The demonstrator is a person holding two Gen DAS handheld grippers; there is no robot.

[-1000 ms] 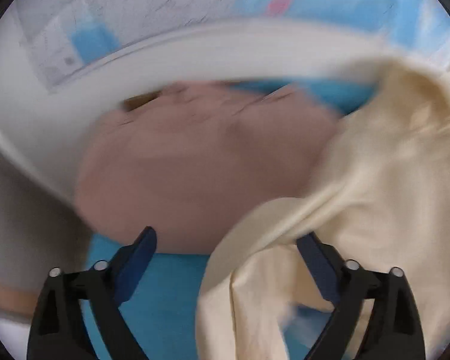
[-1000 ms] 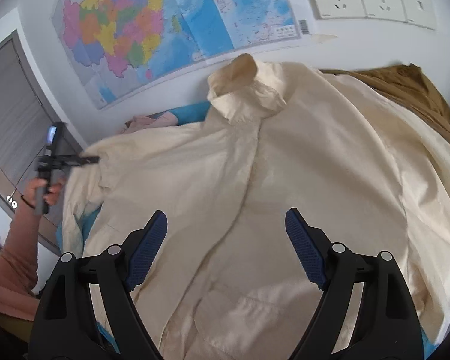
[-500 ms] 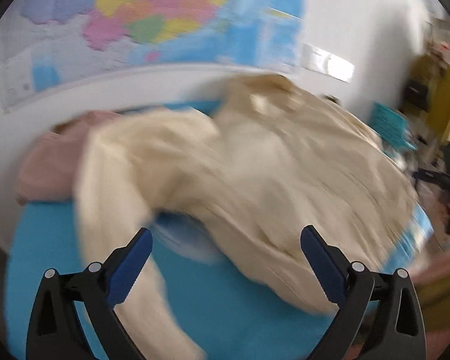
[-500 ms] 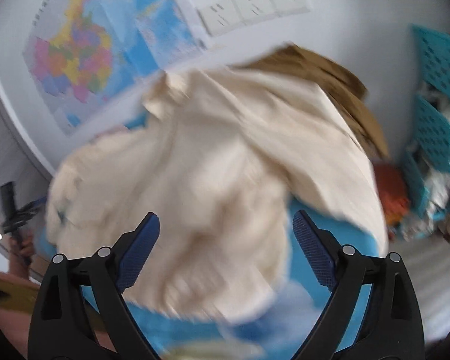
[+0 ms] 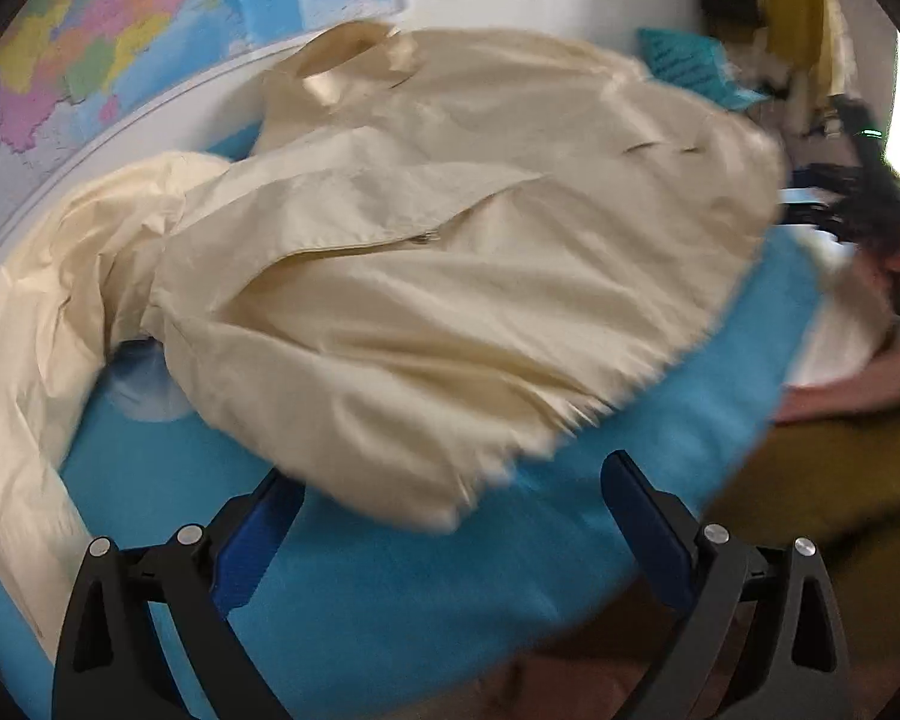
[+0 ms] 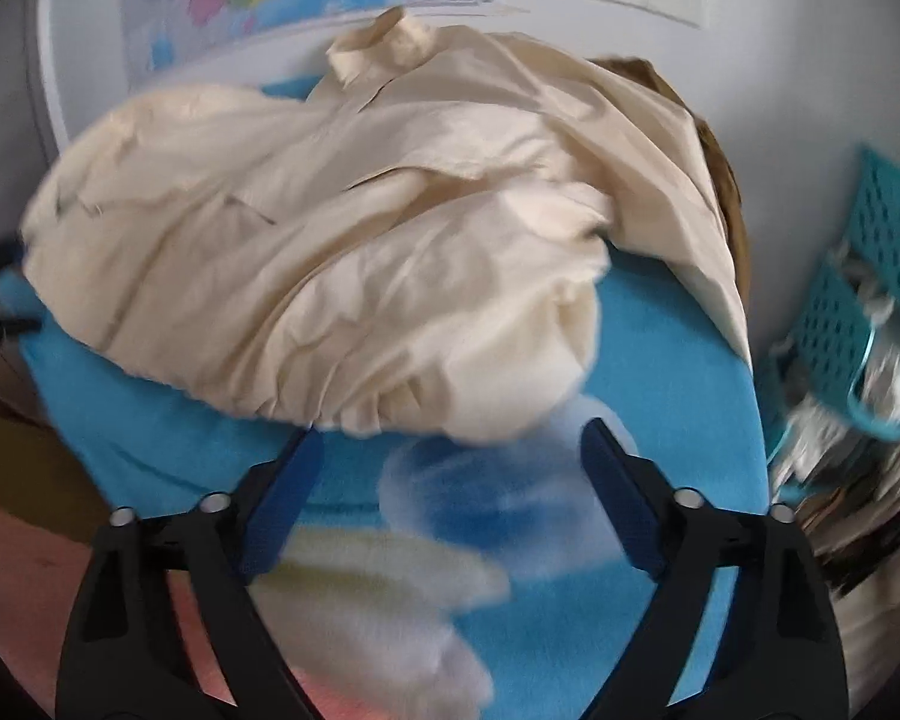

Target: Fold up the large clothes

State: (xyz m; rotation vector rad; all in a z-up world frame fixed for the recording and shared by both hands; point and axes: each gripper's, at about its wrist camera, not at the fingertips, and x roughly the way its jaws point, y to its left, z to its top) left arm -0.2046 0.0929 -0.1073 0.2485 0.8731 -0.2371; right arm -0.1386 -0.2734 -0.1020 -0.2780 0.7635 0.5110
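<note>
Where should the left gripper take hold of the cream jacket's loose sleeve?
Probably at the sleeve end nearest the left gripper, coming from the near table edge: it trails free over the blue cloth, clear of the jacket body.

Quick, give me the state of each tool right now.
Left tool: open, holding nothing; cream jacket lies beyond its tips.
Right tool: jaws closing, nothing between them, jacket hem just ahead.

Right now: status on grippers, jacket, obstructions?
Left gripper open, empty. Right gripper empty, jaws closing on nothing. Cream jacket spread rumpled on blue table cover, one sleeve trailing. Brown garment partly under it.
</note>
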